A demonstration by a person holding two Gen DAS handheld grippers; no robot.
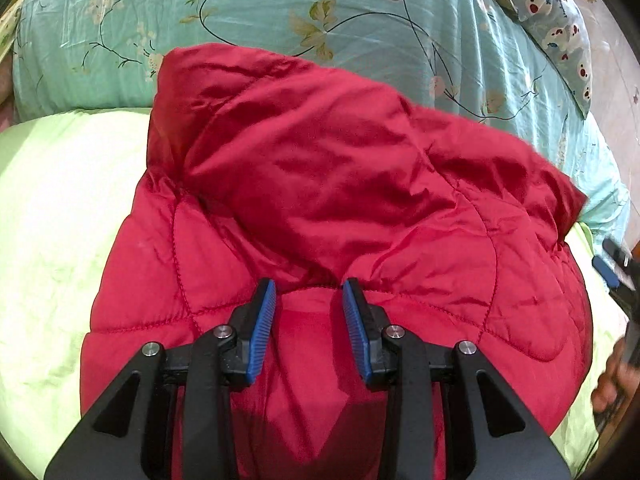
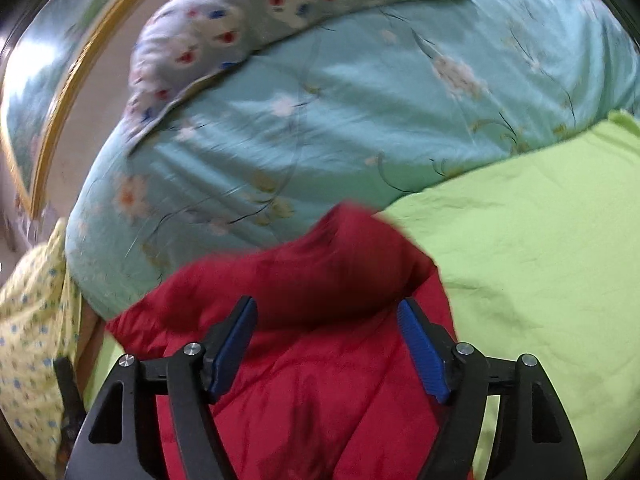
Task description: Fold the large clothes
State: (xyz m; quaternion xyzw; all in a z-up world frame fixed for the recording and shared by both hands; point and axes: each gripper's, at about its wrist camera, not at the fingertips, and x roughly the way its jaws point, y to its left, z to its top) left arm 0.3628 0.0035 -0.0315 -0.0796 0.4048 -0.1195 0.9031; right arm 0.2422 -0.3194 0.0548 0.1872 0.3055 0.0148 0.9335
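Bedding fills both views: a lime-green sheet (image 1: pixel 52 208) covers the near part of a bed, and behind it lies a rumpled turquoise quilt (image 1: pixel 256 8) printed with pale flowers and thin dark stems. On the far side of the quilt rests a pillow (image 1: pixel 560 28) with a pattern of small white and red figures. A red quilted jacket (image 1: pixel 320 184) lies on the green sheet, its far edge overlapping the quilt; one part is folded over the rest, so a smooth layer sits on top of the stitched panels. The left gripper (image 1: pixel 309 294) hangs low over the near edge of the jacket, its blue-padded jaws set a little apart with a raised ridge of red fabric between them; whether the pads press on that fabric cannot be told. From the right wrist camera, the right gripper (image 2: pixel 327 310) is above the jacket's corner, beside the green sheet, with its jaws spread wide and nothing gripped between them; this view is blurred. At the right edge of the left wrist view, part of that gripper and a hand (image 1: pixel 612 384) holding it show beside the jacket.
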